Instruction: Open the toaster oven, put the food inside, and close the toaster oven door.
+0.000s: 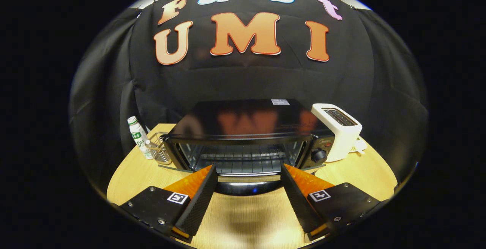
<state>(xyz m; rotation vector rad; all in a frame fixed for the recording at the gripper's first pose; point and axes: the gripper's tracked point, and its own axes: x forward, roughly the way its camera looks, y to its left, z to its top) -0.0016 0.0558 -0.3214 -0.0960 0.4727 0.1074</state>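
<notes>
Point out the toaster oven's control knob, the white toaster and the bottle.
control knob [318,155]: gripper view, on the knob's front face.
white toaster [343,135]: gripper view, on its side wall.
bottle [139,138]: gripper view, on its labelled body.
gripper [248,173]: gripper view, fingers open, nothing between them.

Black oven, white toaster, pale wood

Glossy black toaster oven [248,127] with a black knob [319,155]; white toaster [339,131] at its right; white bottle [139,137] with green label, centre left; light wood-grain table [246,218].

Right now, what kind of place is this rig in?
Likely a staged kitchen countertop in a recording booth: a toaster oven with its door down, a white toaster beside it, a bottle on a wooden table. The gripper fingers are open, holding nothing.
</notes>
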